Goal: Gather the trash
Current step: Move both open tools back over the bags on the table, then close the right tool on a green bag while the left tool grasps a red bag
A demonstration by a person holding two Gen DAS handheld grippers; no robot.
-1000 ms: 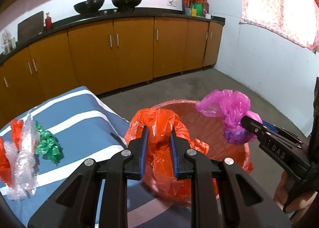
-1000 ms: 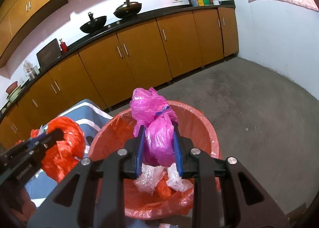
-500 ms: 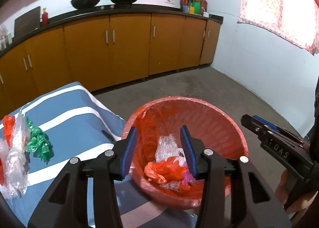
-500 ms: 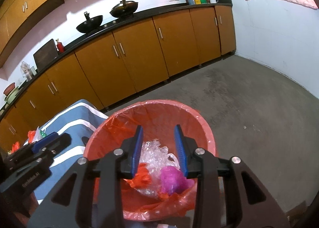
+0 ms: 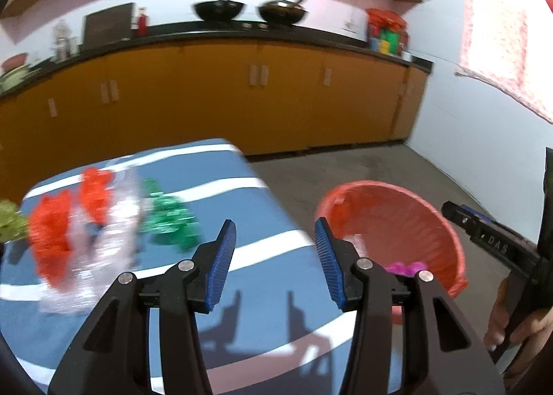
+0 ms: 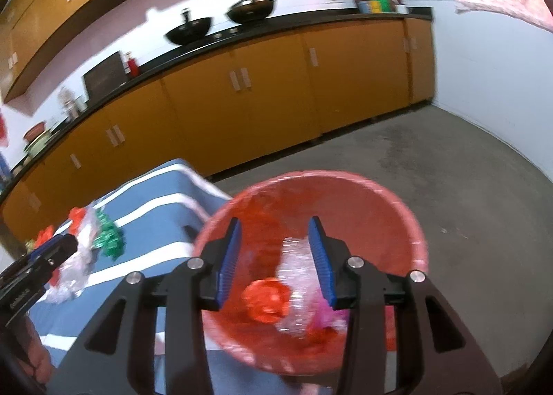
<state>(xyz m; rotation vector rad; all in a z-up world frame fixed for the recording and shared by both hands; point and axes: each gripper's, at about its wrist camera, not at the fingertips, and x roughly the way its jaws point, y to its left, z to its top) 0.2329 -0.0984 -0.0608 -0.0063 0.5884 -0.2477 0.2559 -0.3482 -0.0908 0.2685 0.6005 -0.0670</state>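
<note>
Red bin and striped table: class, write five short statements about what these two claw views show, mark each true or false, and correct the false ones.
1. The left claw grips an orange bag. False: it is open, with nothing between its pads.
2. A pink bag lies inside the red bin. True.
3. The green scrap lies in the bin. False: it lies on the striped table.
4. The right claw is open above the bin. True.
5. Two black woks sit on the floor. False: they sit on the counter.
</note>
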